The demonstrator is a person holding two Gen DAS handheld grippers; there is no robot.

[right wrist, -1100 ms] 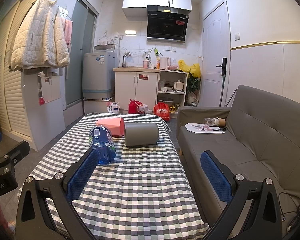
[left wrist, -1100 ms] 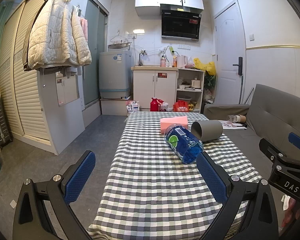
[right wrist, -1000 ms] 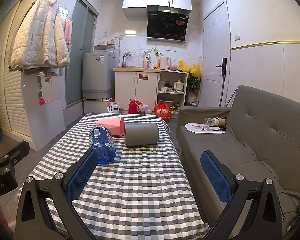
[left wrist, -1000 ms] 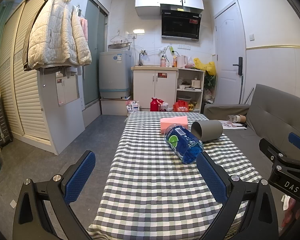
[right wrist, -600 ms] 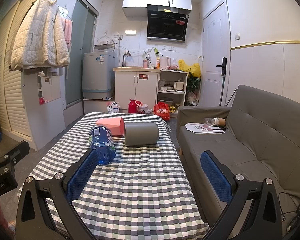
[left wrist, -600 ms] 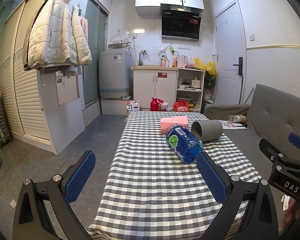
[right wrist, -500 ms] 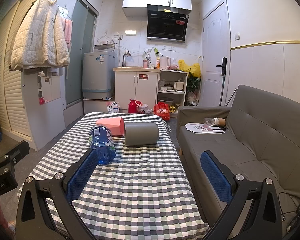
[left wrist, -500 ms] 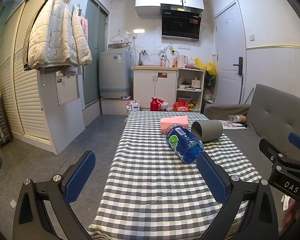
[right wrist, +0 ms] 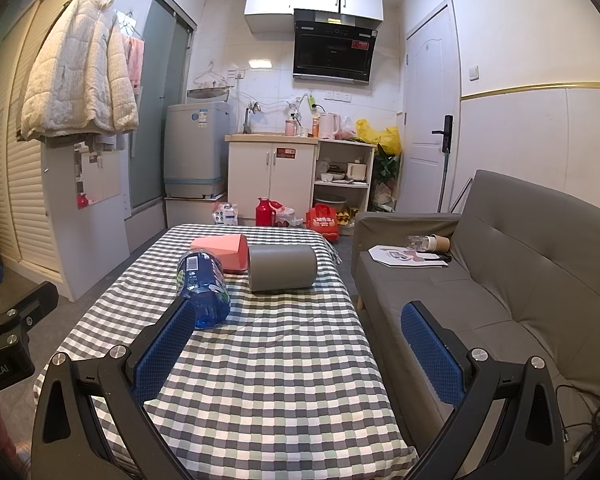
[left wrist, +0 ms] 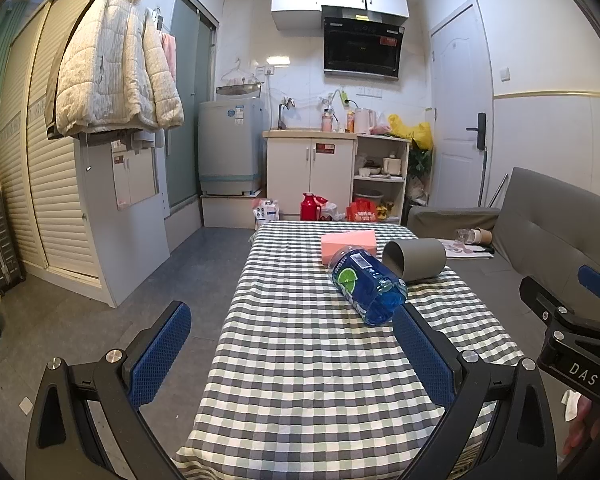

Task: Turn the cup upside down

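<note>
Nothing is done yet: your grey cup (right wrist: 282, 267) lies on its side at twelve o'clock, apparently touching the water bottle (right wrist: 202, 287). Your left gripper (left wrist: 292, 350) and right gripper (right wrist: 298, 350) gape wide, empty.

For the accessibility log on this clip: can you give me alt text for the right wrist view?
A grey cup lies on its side on a checked tablecloth, beside a blue water bottle also on its side and a pink box. The open right claw is short of them, empty; a grey sofa stands to the right.
</note>
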